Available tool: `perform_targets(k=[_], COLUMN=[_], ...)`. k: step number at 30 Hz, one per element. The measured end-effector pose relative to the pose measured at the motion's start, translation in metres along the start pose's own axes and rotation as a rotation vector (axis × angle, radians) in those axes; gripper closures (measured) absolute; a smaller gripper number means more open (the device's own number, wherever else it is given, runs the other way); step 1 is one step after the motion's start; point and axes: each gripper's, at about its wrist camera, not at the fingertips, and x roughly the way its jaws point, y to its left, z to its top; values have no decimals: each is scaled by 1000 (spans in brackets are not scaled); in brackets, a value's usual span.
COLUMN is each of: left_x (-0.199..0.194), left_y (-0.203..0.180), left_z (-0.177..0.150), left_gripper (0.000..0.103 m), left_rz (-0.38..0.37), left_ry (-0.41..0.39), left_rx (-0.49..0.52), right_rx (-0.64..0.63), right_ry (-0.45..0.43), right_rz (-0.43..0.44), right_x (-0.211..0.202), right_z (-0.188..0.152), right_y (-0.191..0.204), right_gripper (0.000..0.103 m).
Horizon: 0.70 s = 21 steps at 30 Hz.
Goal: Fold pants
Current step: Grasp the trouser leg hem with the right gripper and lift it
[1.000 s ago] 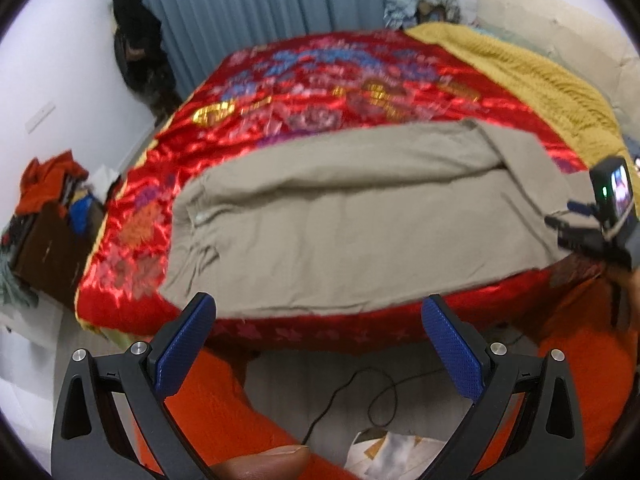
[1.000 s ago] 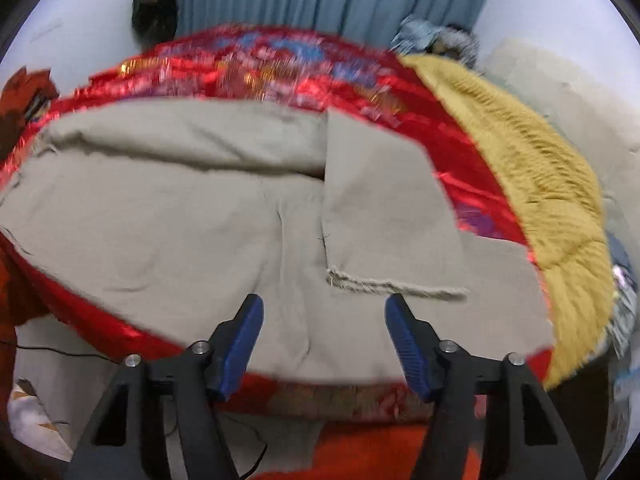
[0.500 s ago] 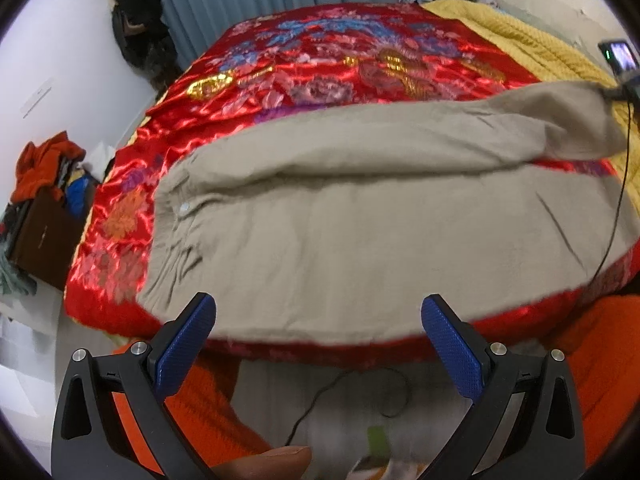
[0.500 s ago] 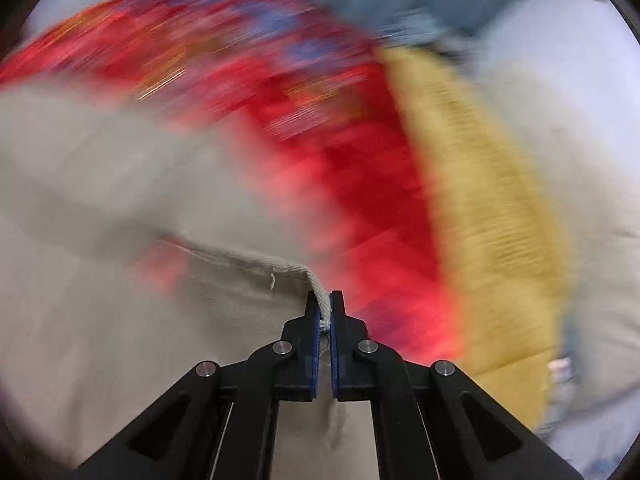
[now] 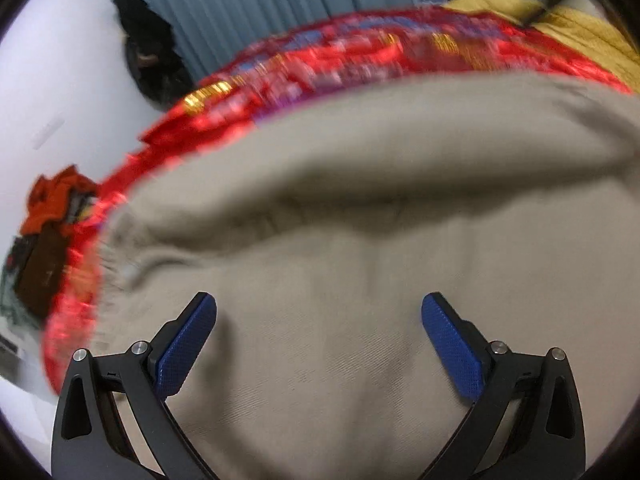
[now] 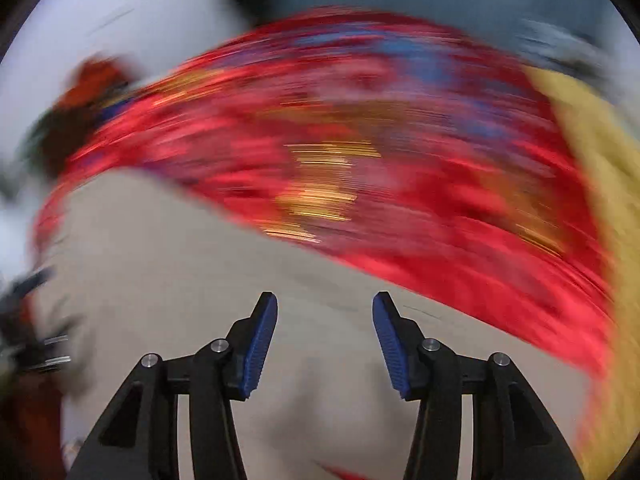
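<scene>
Bed covered in a glossy red satin spread with blue and gold embroidered motifs fills both views; every position below is given relative to it. A mustard-yellow knitted blanket lies along its right side. Behind its far edge hangs a grey-blue pleated curtain, with a dark garment hanging against the white wall off its far left corner. A heap of orange and dark clothing sits beside its left side, lower down.

Beige cotton pants lie spread across the near half of the bed, reaching its near edge, with a rounded fold running crosswise through the fabric. The gathered end sits toward the bed's left side.

Left claw, black-framed with blue textured pads, stands wide open just above the pants at the near part of the bed, nothing between its pads.

Right claw, same build, has just been opening and is now partly open over the pants, gripping nothing. That view is heavily motion-blurred; contact with the cloth cannot be told.
</scene>
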Motion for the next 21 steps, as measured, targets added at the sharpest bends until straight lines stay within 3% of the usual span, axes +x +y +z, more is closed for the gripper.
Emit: perform_targets(k=[2,4,6,8,12,17,21], left_x=[-3,-3,-2,-3,0,2,2], left_y=[9,11,10,8,7,8,8], left_z=[-6,-6,-8,-10,-9,-9,-9], left_gripper=[1,1,1,1,1,1,1], left_rz=[-47,-60,-61,-60,-74,-76,-73], left_ry=[-27,-26,-39,-56,-59,-65,-67], left_rx=[-65,-68,-70,-71,-79,-80,-79], right_rx=[-159,-291,-348,-400,-455,-496,-528], right_ry=[60,141,216,292,400,435,532], right_rz=[84,97,103,101,101,89,95], right_x=[45,87,117,143,167,181,198], right_z=[35,67,84,99,106,116,109], right_y=[42,64,71,70,75,81,90], right_gripper=[58,59,60,70,77,77,81])
